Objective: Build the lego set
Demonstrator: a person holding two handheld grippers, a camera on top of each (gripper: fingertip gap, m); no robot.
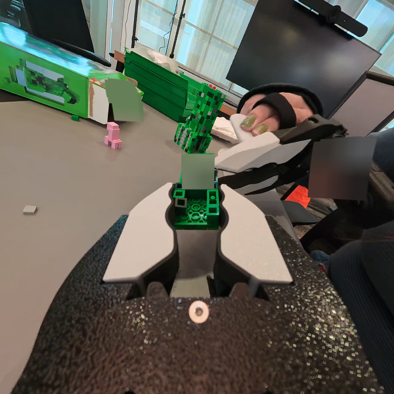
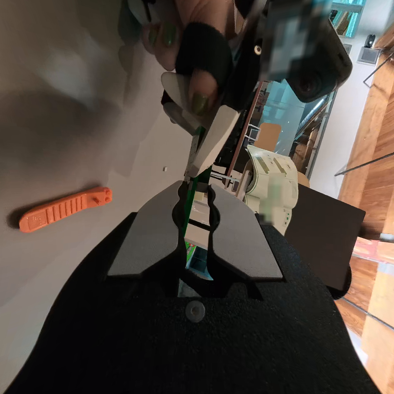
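My left gripper is shut on a green lego block assembly, gripping its two sides above the grey table. The assembly's underside tubes face the camera; a mosaic patch covers its far part. My right gripper has its jaws apart, and a thin green edge of the assembly lies along its left finger. In the left wrist view the right gripper reaches the assembly from the right, held by a hand. A green pixel-pattern lego figure body stands upright behind.
A pink lego pig and a grey tile lie on the table to the left. A green set box and stacked green trays stand at the back. An orange brick separator lies on the table. A label roll sits beyond. Only a small space, under 4 cm, lies between the two pairs of fingers. The right tips stand about 9 centimeters off the orange brick separator.
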